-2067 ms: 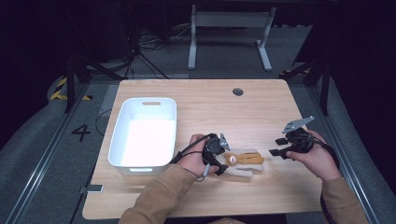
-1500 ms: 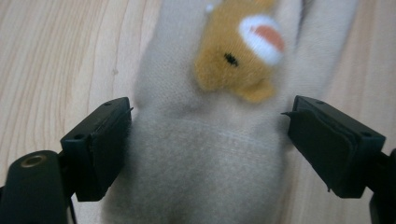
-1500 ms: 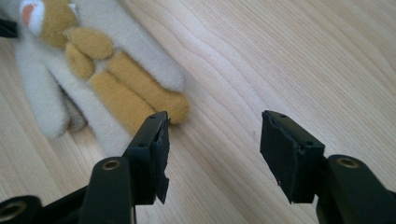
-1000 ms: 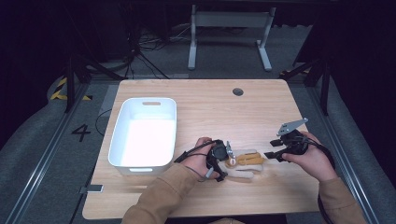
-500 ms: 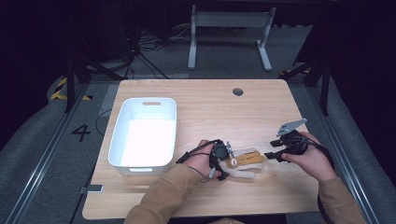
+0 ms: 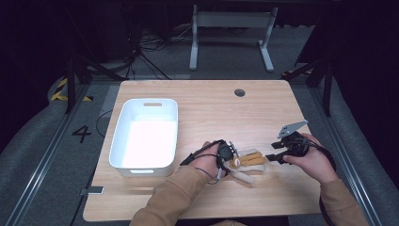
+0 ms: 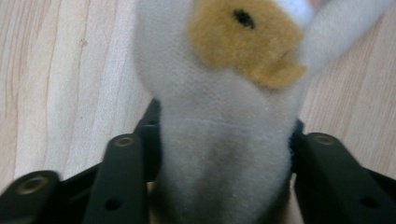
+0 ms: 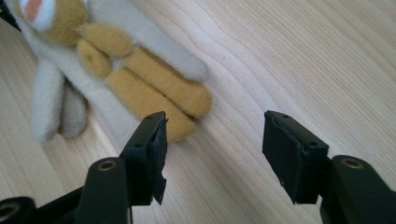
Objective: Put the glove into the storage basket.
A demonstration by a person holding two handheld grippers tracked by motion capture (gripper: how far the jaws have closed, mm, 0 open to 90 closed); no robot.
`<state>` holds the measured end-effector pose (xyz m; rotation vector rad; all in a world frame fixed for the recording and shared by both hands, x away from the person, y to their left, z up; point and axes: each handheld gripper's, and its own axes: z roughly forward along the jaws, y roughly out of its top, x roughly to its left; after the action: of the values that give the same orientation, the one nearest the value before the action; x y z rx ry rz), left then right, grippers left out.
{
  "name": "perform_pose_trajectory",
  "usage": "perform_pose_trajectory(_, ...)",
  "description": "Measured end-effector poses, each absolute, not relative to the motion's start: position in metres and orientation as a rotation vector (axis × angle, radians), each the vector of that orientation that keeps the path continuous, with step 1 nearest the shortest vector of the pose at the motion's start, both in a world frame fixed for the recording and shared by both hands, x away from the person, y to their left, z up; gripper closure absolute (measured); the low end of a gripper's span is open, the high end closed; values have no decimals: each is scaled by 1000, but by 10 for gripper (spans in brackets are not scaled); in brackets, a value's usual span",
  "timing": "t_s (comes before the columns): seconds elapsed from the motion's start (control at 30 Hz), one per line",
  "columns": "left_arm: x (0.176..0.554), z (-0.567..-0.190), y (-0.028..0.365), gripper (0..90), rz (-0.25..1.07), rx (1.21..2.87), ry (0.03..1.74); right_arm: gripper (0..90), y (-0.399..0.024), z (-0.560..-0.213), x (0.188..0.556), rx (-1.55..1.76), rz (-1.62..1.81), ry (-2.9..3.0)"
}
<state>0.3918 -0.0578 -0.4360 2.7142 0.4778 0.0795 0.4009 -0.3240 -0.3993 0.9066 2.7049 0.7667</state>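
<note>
- The left gripper (image 6: 231,160) has just been closing its jaws, and the plush toy (image 6: 247,162) is right between them.
- In the left gripper view both black jaws sit tight against the flanks of the plush toy (image 7: 224,140), one on each side, and the cream fabric bulges out above them: that is a grip.
- Beyond the jaw tips in that view there is a tan patch with a small dark dot on it, and a pale limb runs off up and to the right.
- The toy lies flat on the wooden table (image 6: 211,101), just ahead of the left hand (image 6: 207,162) in the high view.
- The right gripper (image 6: 277,157) stands with its jaws wide apart and nothing between them.
- In the right gripper view the bare wood of the table (image 8: 303,60) shows in the gap between the two jaws.
- The plush toy (image 8: 116,70) lies ahead and to the left of that gap, with its tan limbs ending just at the tip of the left-hand jaw; whether the jaw touches them I cannot tell.
- From above, the right gripper faces the toy from the side opposite the left gripper, close to the tan end.
- The white bin (image 6: 146,134) sits on the table well off to the far side of the left hand, away from both pairs of jaws.
</note>
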Motion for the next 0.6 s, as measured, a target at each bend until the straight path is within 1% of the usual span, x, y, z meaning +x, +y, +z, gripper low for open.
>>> perform_pose_trajectory(0.1,391,-435,-60,634,83,2736,463,409,-324,-399,401,901,769,2704)
perform_pose_trajectory(0.23,388,-434,-61,692,87,2733,503,411,-324,-398,401,909,770,2698)
perform_pose_trajectory(0.37,387,-434,-61,711,88,2724,513,413,-326,-398,401,911,777,2696)
perform_pose_trajectory(0.43,388,-434,-60,712,34,2719,544,413,-327,-398,402,913,780,2694)
perform_pose_trajectory(0.6,391,-431,-56,714,-25,2678,581,413,-329,-398,405,924,792,2686)
